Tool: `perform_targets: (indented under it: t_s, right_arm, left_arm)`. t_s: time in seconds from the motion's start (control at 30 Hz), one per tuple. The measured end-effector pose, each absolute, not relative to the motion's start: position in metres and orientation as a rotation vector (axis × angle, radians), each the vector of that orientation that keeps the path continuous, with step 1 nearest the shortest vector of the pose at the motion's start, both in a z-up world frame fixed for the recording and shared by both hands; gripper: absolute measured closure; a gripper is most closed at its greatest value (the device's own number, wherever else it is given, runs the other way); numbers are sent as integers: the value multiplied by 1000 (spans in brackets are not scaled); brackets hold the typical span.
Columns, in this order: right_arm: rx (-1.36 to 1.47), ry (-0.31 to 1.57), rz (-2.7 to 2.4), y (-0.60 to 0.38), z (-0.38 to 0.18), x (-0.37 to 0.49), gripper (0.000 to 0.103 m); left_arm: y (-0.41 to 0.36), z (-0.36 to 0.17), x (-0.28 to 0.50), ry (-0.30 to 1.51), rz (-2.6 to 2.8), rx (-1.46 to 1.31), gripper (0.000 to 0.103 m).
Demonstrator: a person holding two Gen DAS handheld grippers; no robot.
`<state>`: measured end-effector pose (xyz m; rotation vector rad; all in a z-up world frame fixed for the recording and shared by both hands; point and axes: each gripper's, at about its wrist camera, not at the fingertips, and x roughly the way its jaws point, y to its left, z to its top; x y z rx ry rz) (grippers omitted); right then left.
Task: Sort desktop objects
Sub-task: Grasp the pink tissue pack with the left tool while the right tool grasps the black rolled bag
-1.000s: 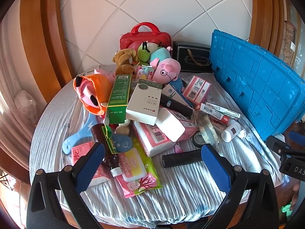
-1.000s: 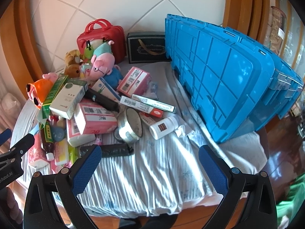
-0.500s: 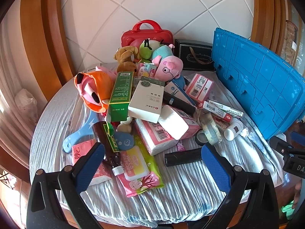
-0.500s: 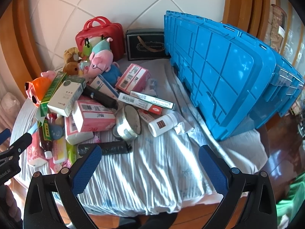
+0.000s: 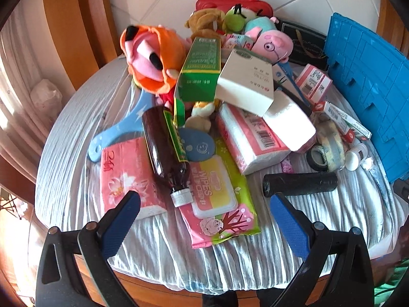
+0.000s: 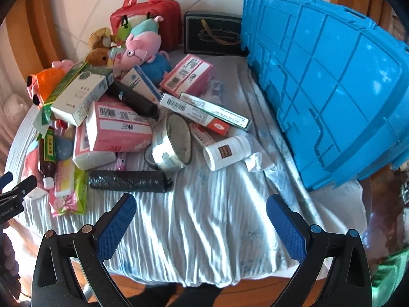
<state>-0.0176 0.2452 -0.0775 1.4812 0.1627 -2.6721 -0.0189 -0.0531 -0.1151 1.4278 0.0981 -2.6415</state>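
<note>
A heap of objects covers the round table. My left gripper (image 5: 204,213) hangs open over the wet-wipes pack (image 5: 217,199), just short of the brown bottle (image 5: 166,153) and the pink tissue pack (image 5: 127,176). A black roll (image 5: 300,183) lies to its right. My right gripper (image 6: 200,217) is open above bare white cloth (image 6: 204,225), with the black roll (image 6: 127,180), a tape roll (image 6: 171,143) and a white pill bottle (image 6: 226,152) ahead. Boxes and plush toys (image 6: 143,46) are piled behind.
A big blue crate (image 6: 332,84) leans on its side at the table's right. A red case (image 6: 150,10) and a black box (image 6: 212,35) stand at the back by the tiled wall. The table's wooden edge (image 6: 127,281) lies just under the grippers.
The left gripper has moved in and down toward the pile, so the bottle and wipes look larger. The right gripper has shifted slightly closer. Both stayed open.
</note>
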Motion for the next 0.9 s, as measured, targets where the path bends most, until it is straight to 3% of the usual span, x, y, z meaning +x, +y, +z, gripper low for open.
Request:
perform_targets:
  t_s: [0.17,0.43,0.73,0.9]
  right_arm:
    - [1538,253,-2548,237,-109,-41,0]
    - [1564,336,-2427,230,-136,-80,0]
    - [1568,341,-2363,215,-143,-89,0]
    - [1548,386,-2306,199,-147,-90,0]
  left_arm:
    - [-56,-160,-36,185,-2490,1579,0]
    - [-114,-147,-36,190,-2340,1410,0]
    - [-169,-182,-54,297,-2227,1552,0]
    - [-168,-201,-73,160,-2193,1587,0]
